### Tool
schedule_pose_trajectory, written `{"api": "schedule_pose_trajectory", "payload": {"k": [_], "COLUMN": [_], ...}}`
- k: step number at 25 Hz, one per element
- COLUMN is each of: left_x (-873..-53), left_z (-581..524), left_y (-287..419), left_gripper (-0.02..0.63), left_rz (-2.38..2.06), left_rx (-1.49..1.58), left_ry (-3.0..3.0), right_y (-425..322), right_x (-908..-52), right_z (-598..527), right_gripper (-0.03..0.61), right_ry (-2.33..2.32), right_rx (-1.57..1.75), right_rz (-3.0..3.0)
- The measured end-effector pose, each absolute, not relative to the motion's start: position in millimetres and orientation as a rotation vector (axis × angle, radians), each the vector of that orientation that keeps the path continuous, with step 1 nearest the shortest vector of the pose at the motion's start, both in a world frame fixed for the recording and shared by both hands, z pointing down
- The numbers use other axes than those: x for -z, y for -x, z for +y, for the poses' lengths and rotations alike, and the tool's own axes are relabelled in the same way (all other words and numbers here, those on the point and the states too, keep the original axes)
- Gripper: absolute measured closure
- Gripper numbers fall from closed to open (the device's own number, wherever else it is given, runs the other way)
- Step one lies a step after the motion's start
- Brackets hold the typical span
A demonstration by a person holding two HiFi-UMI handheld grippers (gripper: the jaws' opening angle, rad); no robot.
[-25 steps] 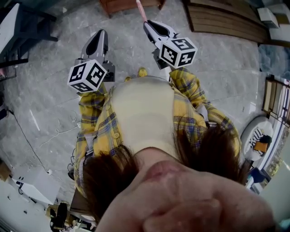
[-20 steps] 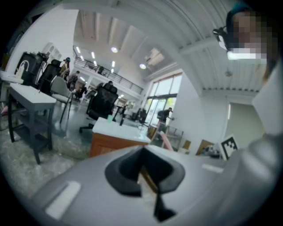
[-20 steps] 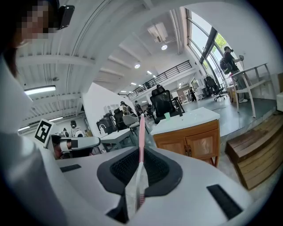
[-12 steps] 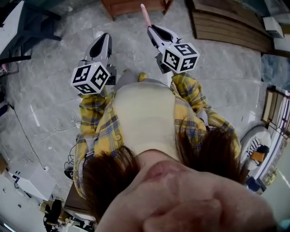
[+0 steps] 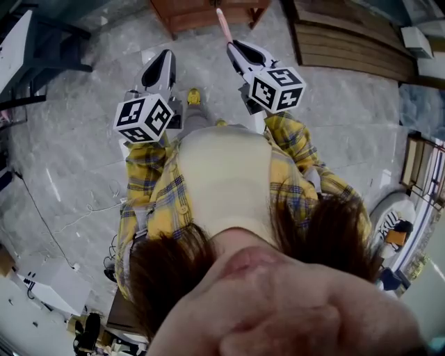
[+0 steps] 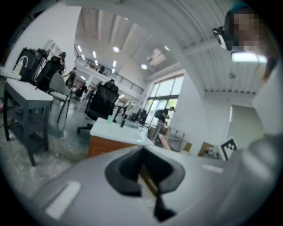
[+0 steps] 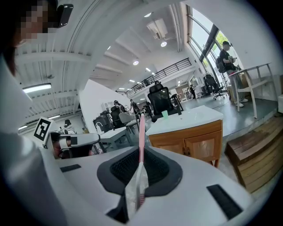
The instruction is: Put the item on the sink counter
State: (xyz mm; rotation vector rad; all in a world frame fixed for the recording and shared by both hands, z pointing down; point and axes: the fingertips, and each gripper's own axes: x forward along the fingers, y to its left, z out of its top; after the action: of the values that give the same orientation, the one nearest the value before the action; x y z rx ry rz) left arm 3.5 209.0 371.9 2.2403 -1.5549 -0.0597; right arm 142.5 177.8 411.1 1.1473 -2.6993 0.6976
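Observation:
My right gripper point(image 5: 235, 49) is shut on a pink toothbrush point(image 5: 222, 23), whose handle sticks out forward past the jaws. In the right gripper view the toothbrush point(image 7: 141, 129) stands upright between the closed pads of my right gripper point(image 7: 140, 153), with its bristled head low in a clear wrapper. The sink counter point(image 7: 191, 117), white-topped on a wooden cabinet, stands ahead with a green cup point(image 7: 165, 114) on it. My left gripper point(image 5: 162, 61) is shut and empty, and it points at the same counter point(image 6: 116, 130). The cabinet point(image 5: 207, 10) shows at the top edge of the head view.
Wooden steps point(image 7: 255, 155) lie right of the cabinet. A grey desk point(image 6: 25, 92) and office chairs point(image 6: 101, 102) stand to the left. People stand in the background point(image 7: 227, 56). Cables point(image 5: 89, 206) trail on the marble floor beside the person's yellow shirt.
The person has stepped forward: the wooden cabinet has come further into the head view's top edge, both grippers sit slightly lower in the frame, and a yellow shoe now shows.

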Motion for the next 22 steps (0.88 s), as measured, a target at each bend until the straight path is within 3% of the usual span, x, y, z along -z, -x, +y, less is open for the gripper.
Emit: {"api": "schedule_pose_trajectory", "payload": {"k": [22], "left_x": [-373], "left_z": [82], "left_y": [79], "left_gripper": [0.607], "left_rz": [-1.483], "left_rx": [0.036], "left_ry": [-2.274], "right_y": [-58], "right_x": [-412], "right_z": [52], "right_gripper": [0.54], "right_ry": [-1.232], "right_rx": [-0.735], "right_rz": [-2.637]}}
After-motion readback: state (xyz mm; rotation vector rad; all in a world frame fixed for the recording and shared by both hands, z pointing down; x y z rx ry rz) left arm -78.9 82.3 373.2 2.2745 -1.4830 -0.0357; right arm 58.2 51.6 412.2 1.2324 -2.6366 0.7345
